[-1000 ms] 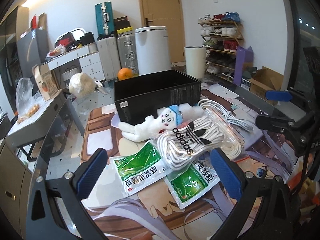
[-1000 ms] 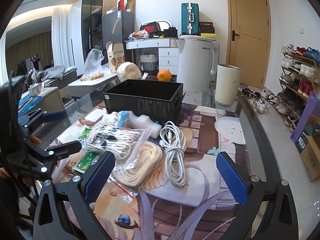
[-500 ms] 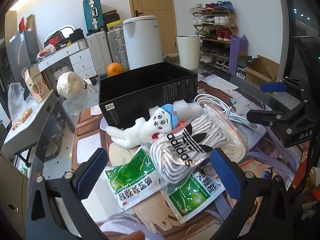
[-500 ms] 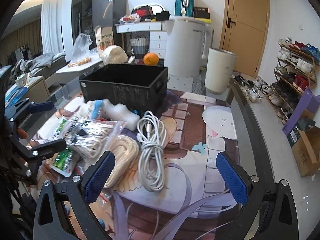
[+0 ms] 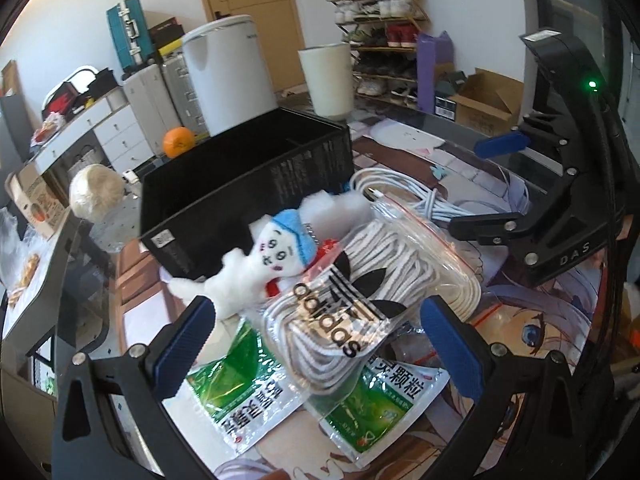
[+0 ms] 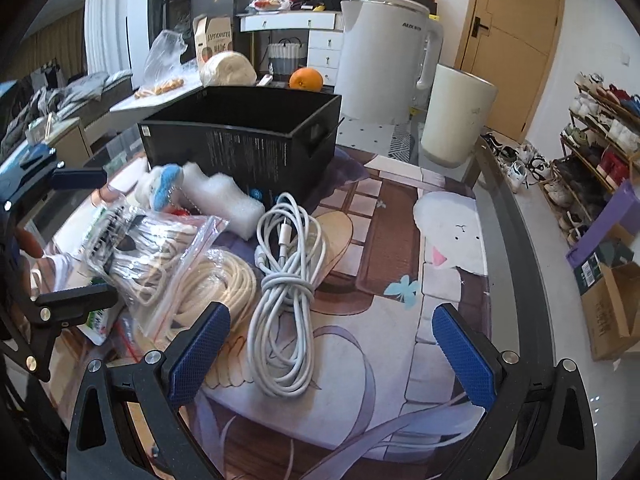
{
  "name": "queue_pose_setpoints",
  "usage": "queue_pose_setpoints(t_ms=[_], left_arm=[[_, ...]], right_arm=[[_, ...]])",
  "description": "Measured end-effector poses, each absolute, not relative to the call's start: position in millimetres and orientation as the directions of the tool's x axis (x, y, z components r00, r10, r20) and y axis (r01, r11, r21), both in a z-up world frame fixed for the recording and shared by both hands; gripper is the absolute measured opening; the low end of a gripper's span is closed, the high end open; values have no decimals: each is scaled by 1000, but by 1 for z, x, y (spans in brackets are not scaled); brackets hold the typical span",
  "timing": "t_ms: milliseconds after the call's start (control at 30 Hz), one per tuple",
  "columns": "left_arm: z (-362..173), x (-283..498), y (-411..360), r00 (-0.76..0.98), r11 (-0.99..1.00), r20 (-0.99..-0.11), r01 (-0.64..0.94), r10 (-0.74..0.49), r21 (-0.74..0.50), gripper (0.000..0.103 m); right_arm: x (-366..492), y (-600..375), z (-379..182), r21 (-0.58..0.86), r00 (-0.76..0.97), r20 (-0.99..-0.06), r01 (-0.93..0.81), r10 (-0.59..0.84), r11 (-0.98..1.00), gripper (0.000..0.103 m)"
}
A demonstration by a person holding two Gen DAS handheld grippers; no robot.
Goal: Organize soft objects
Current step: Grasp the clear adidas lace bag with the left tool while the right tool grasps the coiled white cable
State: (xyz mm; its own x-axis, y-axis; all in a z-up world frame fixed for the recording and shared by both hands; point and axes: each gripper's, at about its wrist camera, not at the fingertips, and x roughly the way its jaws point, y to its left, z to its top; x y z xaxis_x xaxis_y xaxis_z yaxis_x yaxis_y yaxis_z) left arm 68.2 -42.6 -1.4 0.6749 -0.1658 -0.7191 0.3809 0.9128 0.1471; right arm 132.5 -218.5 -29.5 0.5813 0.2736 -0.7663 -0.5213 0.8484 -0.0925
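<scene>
A black open box [image 5: 248, 176] [image 6: 244, 136] stands on the table. In front of it lies a white plush doll with a blue cap [image 5: 276, 252] [image 6: 164, 188]. Beside it rest a clear Adidas bag of white cord [image 5: 344, 300] [image 6: 148, 248], two green sachets [image 5: 236, 396], a cream rope coil [image 6: 216, 292] and a white cable bundle [image 6: 288, 280]. My left gripper [image 5: 320, 348] is open, its blue pads on either side of the Adidas bag, just above it. My right gripper [image 6: 328, 352] is open over the near end of the white cable.
An orange [image 5: 179, 142], a white bin [image 5: 230, 72] and a cream bin [image 6: 456, 116] stand behind the box. A shoe rack [image 6: 600, 128] and cardboard boxes [image 6: 612, 304] line the right wall. A printed mat [image 6: 400, 280] covers the glass table.
Both grippers have moved forward and lower toward the pile. The left one now frames the Adidas bag; the right one has closed in on the white cable. Nothing has been taken hold of.
</scene>
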Motion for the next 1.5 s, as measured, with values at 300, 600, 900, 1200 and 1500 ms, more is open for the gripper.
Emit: queue_pose_setpoints(t_ms=[300,600,900,1200,1500], left_arm=[[-9,80,-41,615,900,-759,427,-216,90,102],[-13,79,-36,628,895,-754,429,-194,127,90],[-10,72,-35,644,882,-728,456,-234,120,63],[-9,60,-35,645,884,-720,457,-256,95,58],[-5,69,-47,655,870,-719,470,-232,148,76]], right_arm=[[148,-224,-40,-112,576,-785,-492,226,863,103],[159,-208,-45,-104,553,-794,-533,253,839,103],[163,-207,-47,-26,504,-799,-574,328,818,66],[160,-207,-49,19,479,-806,-567,348,824,63],[160,-208,-50,33,467,-808,-571,358,820,65]])
